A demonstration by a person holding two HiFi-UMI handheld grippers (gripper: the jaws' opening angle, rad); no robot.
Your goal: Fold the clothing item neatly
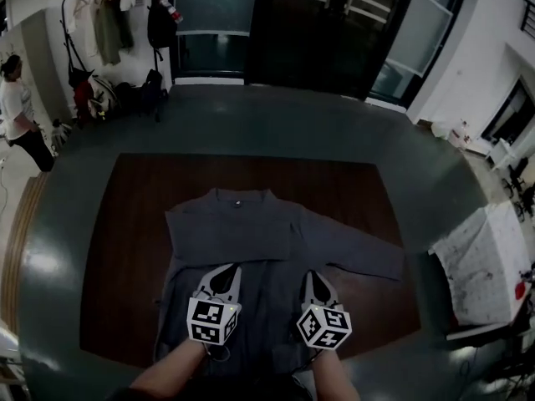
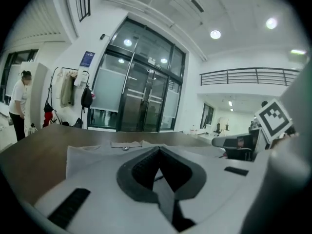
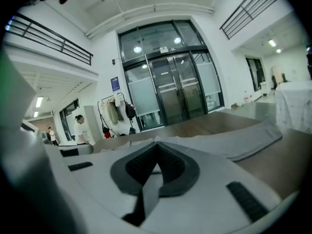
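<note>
**While both tongs hang shut, one sleeve waits out to the right**

Though the sweater (image 1: 267, 312) is partly tidied, it is not yet a neat packet. It lies flat on the dark counter (image 1: 125, 249), straight in front of the person. The collar (image 1: 241, 195) is at the far end and the hem end is nearest them, so its long axis runs away from their body.

On the left side, the folded sleeve (image 1: 221, 234) already lies across the chest. Over the lower half of the garment, the left tongs (image 1: 228, 271) are held with their tips pressed together. Their own view shows no fabric pinched between them, only the sweater spread out beyond. Just beside them, the right tongs (image 1: 310, 276) are likewise closed and empty, pointing toward the collar with a slight downward tilt.

Farther right, the outstretched sleeve (image 1: 359, 253) runs out from the shoulder and slants across the bare counter toward the near right. That sleeve looks like the piece that matters next. It lies to the right of both tools and a little ahead of them, and the right hand is plainly the nearer. I'd judge that the right tongs must open, reach out along it toward the cuff, and carry it back over the chest.
</note>
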